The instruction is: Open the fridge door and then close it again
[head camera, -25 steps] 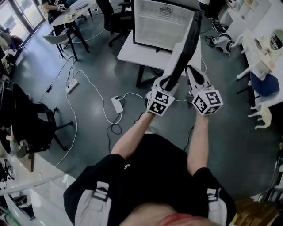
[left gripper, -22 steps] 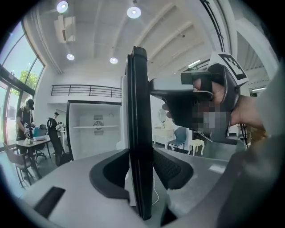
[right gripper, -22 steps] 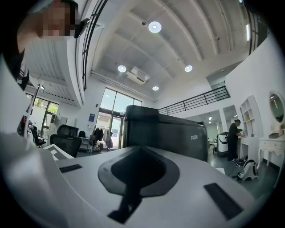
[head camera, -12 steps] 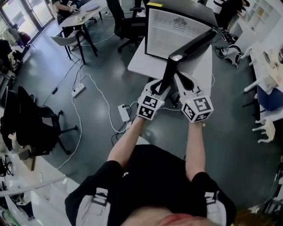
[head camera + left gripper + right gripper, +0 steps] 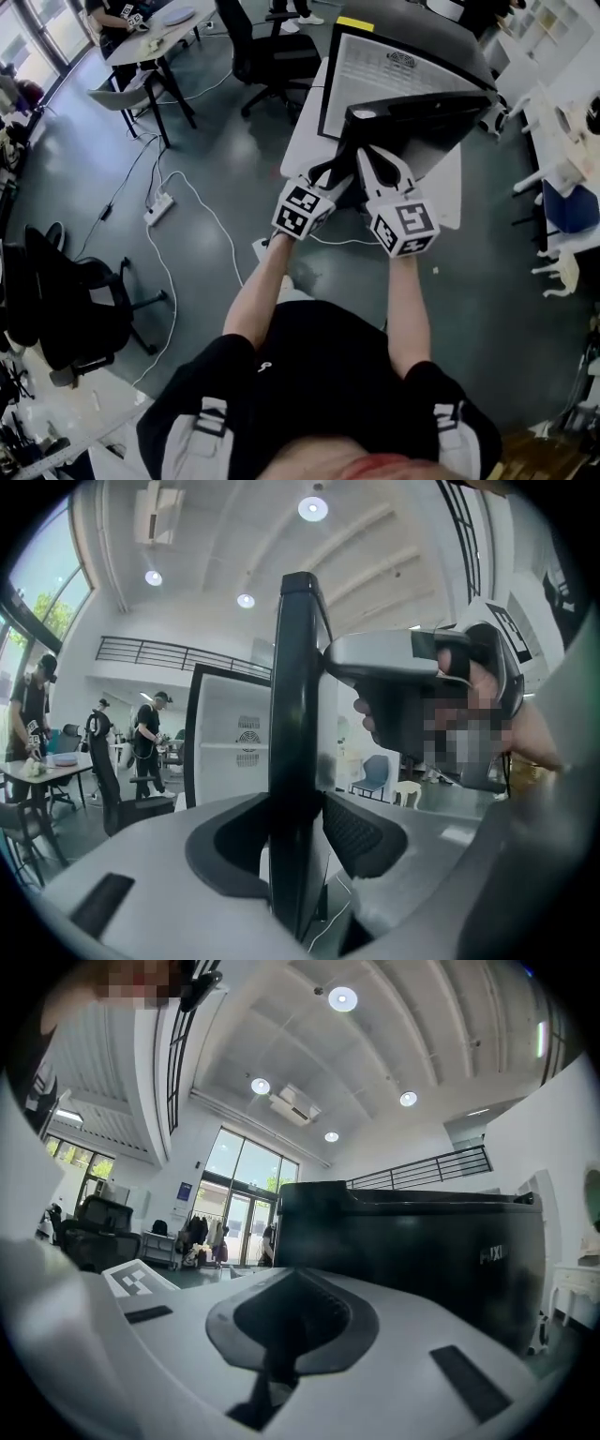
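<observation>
A small fridge [image 5: 403, 66] with a white inside stands on a white table [image 5: 302, 141]. Its black door [image 5: 417, 117] lies swung almost across the front. My left gripper [image 5: 339, 172] holds the door's free edge [image 5: 295, 714], and both pads bear on it in the left gripper view [image 5: 298, 855]. My right gripper [image 5: 372, 157] is shut with nothing in it, right beside the left one. In the right gripper view [image 5: 279, 1335] the door's dark outer face [image 5: 412, 1241] fills the space just ahead. Whether its tips touch the door is hidden.
A black office chair [image 5: 272, 56] stands left of the fridge table. A power strip [image 5: 157, 208] and white cables lie on the floor at the left. Another black chair [image 5: 66, 300] stands at the far left, white furniture [image 5: 562, 112] on the right.
The door has swung from wide open to nearly across the fridge front. Both grippers have travelled with its edge toward the fridge, the left still clamped on it.
</observation>
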`<action>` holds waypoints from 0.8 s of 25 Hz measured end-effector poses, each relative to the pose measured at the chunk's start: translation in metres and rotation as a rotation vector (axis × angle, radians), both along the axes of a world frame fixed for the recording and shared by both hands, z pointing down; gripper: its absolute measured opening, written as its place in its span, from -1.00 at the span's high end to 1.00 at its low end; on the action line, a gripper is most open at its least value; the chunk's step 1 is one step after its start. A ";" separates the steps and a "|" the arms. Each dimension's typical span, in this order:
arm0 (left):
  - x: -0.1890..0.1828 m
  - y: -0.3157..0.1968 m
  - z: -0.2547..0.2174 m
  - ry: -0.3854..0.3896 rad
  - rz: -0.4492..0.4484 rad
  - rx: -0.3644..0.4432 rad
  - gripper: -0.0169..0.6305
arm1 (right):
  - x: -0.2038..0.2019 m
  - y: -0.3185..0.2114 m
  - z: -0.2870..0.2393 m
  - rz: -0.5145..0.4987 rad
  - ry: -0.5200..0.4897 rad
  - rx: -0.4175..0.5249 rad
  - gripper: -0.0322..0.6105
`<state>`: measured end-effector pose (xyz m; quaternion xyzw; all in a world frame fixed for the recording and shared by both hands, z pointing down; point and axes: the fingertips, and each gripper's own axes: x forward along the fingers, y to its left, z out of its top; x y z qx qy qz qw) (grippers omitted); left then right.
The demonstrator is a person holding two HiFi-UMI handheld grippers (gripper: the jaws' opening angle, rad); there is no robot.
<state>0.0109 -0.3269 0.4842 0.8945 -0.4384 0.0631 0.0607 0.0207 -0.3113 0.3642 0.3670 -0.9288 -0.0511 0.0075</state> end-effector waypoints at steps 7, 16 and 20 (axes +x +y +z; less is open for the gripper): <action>-0.042 -0.066 -0.004 0.017 0.059 0.008 0.40 | -0.038 -0.065 -0.003 0.117 0.001 0.007 0.92; -0.068 -0.142 -0.003 0.025 0.087 0.007 0.39 | -0.016 -0.143 -0.004 0.345 0.009 0.000 0.92; -0.072 -0.167 -0.004 0.021 0.112 -0.007 0.38 | -0.017 -0.169 -0.007 0.364 0.042 0.008 0.92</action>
